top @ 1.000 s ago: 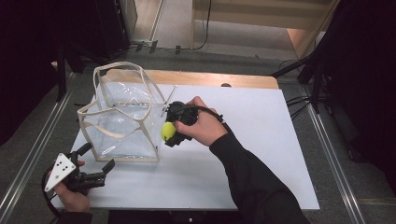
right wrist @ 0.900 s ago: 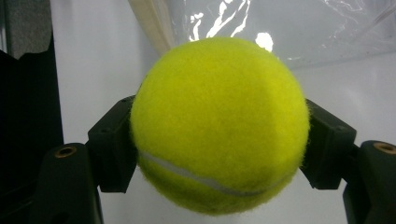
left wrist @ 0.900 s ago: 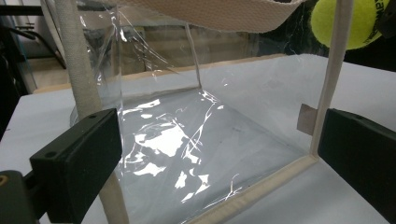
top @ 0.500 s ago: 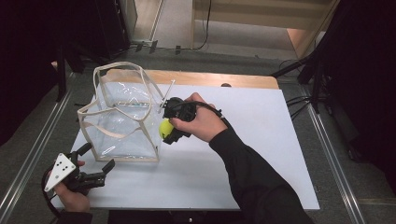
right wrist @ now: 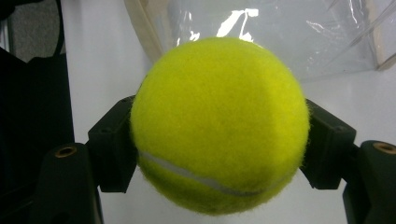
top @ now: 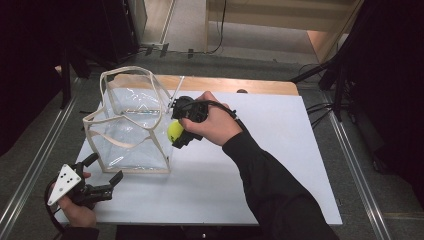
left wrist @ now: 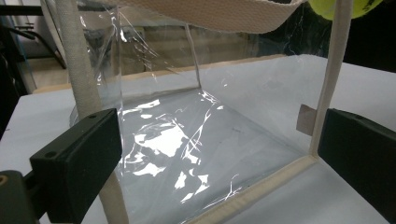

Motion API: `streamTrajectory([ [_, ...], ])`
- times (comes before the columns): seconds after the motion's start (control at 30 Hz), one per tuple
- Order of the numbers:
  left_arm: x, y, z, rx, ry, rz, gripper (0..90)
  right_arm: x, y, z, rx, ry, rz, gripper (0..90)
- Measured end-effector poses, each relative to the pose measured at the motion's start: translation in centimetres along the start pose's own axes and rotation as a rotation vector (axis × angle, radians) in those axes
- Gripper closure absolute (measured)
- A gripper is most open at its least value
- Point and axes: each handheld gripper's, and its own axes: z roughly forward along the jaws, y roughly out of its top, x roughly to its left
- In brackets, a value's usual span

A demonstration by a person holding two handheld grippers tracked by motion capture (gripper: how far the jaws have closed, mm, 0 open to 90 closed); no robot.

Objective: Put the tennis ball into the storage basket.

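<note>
1 tennis ball point(top: 175, 131), 1 clear bag point(top: 131, 131), 2 claws.

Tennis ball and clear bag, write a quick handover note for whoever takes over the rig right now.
Right gripper: shut on the tennis ball, held off the table beside the clear bag's right wall, near its rim.
Left gripper: open, empty, at the bag's near bottom corner, not touching it.
Bag: upright on the white table, mouth open, nothing visible inside.
Done: ball picked up.
Left: probably lift the ball over the rim and drop it in; the left gripper could steady the bag.
</note>
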Motion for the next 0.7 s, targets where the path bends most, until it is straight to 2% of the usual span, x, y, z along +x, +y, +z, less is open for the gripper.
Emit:
streamTrajectory([
  [0.13,0.0,0.0,0.0,0.001,-0.001,0.001,0.0,-0.1,0.3,-0.2,-0.020,0.013,0.004,23.8],
  [0.3,0.0,0.0,0.0,0.000,-0.001,0.001,0.0,-0.3,0.7,-0.6,-0.018,0.027,0.022,23.8],
  [0.5,0.0,0.0,0.0,0.001,-0.001,0.001,0.0,-0.4,1.0,-1.1,-0.013,0.011,-0.006,23.9],
  [0.7,0.0,0.0,0.0,0.000,-0.003,0.002,0.0,-0.5,1.2,-1.9,-0.021,0.021,-0.003,24.1],
])
